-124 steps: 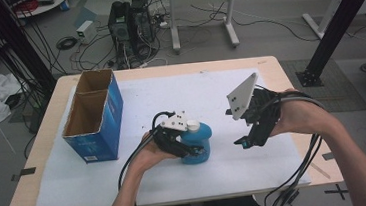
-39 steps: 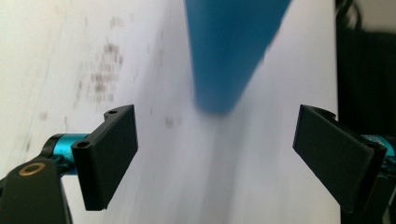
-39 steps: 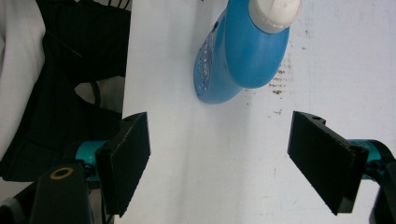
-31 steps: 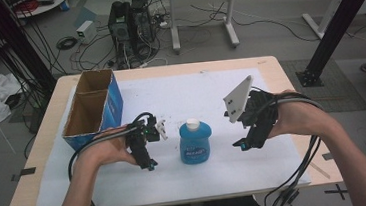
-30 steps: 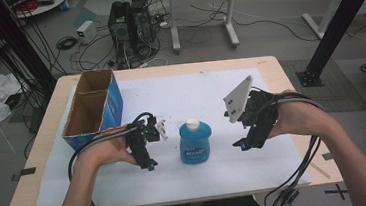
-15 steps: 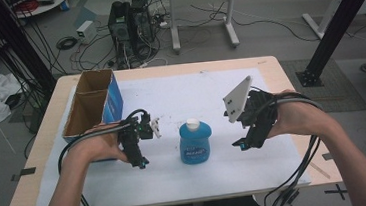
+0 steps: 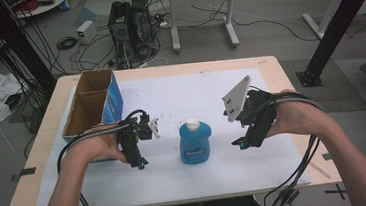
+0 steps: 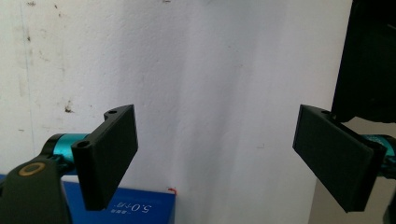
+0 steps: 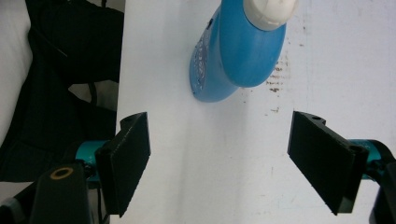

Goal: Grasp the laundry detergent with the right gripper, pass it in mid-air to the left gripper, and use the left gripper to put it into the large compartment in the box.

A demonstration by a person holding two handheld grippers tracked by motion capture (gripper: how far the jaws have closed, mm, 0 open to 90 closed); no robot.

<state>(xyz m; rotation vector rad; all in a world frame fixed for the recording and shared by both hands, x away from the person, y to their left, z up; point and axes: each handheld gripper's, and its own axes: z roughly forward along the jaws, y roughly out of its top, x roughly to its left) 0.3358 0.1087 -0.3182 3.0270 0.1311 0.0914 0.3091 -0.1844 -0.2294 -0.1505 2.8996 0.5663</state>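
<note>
A blue bottle (image 7: pixel 195 142) with a white cap stands upright on the white sheet in the middle of the table; the right gripper view has it (image 9: pixel 238 51) just beyond the jaws. My left gripper (image 7: pixel 139 162) hovers to the bottle's left, pointing down, jaws wide apart with nothing between them (image 8: pixel 215 154). To the bottle's right my right gripper (image 7: pixel 239 143) is held above the sheet, also open and empty (image 9: pixel 219 158). Neither gripper touches the bottle.
An open blue cardboard box (image 7: pixel 91 107) stands at the table's left, close behind my left hand; its edge (image 8: pixel 126 205) peeks in at the bottom of the left gripper view. White sheet (image 7: pixel 190 92) covers the table. Cables trail off the near edge.
The left gripper, which earlier let go of the bottle, has drifted slightly further left toward the box. The right gripper and the bottle have stayed put.
</note>
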